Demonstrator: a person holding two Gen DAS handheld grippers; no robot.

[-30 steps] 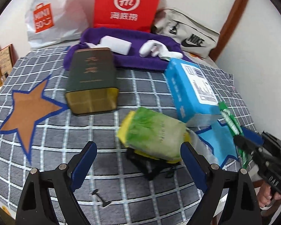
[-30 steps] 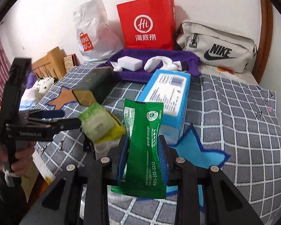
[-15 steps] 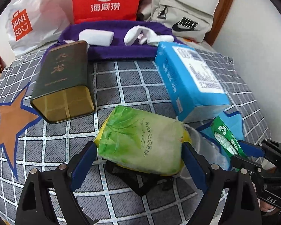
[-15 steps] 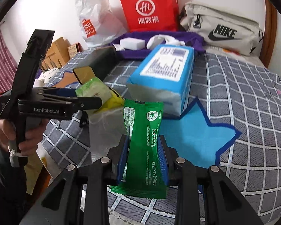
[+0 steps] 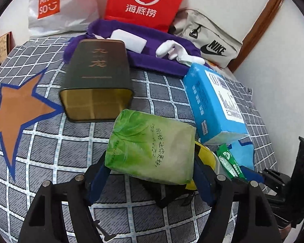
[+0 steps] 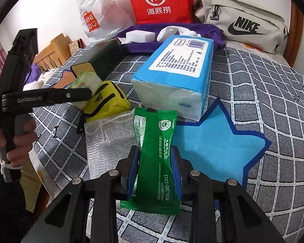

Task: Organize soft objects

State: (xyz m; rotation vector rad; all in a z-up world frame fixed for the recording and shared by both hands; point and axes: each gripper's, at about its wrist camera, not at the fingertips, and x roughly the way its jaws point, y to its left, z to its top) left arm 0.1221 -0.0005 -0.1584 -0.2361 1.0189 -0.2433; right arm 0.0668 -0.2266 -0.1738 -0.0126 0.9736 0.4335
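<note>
We see a bed covered by a grey checked sheet (image 5: 164,93) with star patches filling both frames, an orange star (image 5: 16,109) at the left of the left wrist view and a blue star (image 6: 216,141) right of centre in the right wrist view. Along the top edge stand a red paper bag (image 5: 146,2), a white plastic bag (image 5: 58,6) in the upper left and a beige Nike bag (image 6: 243,20) in the upper right, with a purple cloth (image 5: 152,60) just below them carrying white items. In the middle of the left wrist view a dark green tin (image 5: 97,77) lies on its side, and a blue tissue pack (image 5: 214,105) lies to the right of it. The green tissue packet (image 5: 152,147) sits at lower centre of that view, resting on a yellow pouch (image 6: 105,103), and the left gripper (image 5: 152,180) is closing its fingers on it; both blue pads look to be touching the packet's sides. In the right wrist view, a white mesh bag (image 6: 109,137) lies flat below the yellow pouch at centre left. The right gripper (image 6: 156,172) at the bottom centre holds a green sachet (image 6: 158,158) upright, its fingers narrow and pinching the wrapper in at the waist. At the left edge a hand (image 6: 12,139) grips the left gripper's handle.
</note>
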